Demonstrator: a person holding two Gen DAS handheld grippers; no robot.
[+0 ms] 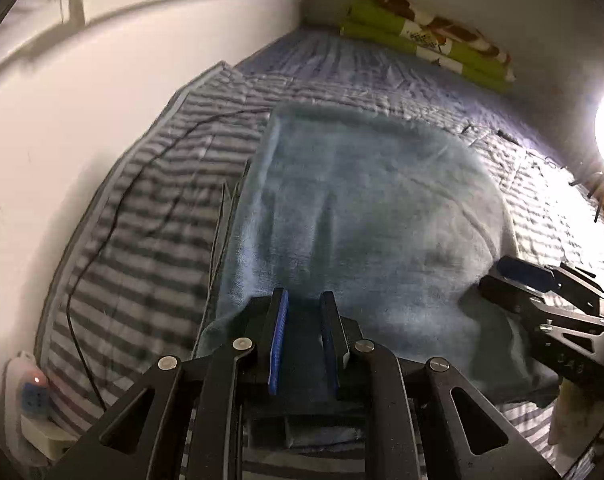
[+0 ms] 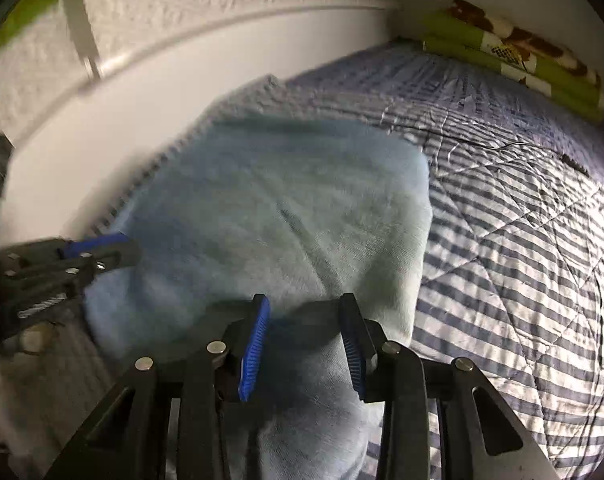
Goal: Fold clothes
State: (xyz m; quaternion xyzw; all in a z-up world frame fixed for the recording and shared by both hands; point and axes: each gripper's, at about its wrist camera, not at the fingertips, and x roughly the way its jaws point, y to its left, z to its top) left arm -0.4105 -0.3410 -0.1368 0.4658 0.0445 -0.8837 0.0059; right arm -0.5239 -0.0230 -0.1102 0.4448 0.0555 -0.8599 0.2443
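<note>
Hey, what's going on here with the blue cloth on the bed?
A person is folding a light blue garment on a striped quilt, with a handheld gripper in each hand. The left gripper is at the garment's near edge with cloth between its narrow jaws. The right gripper stands at the same edge further along, its jaws wider, cloth lying between them. Folded green bedding sits at the far end.
</note>
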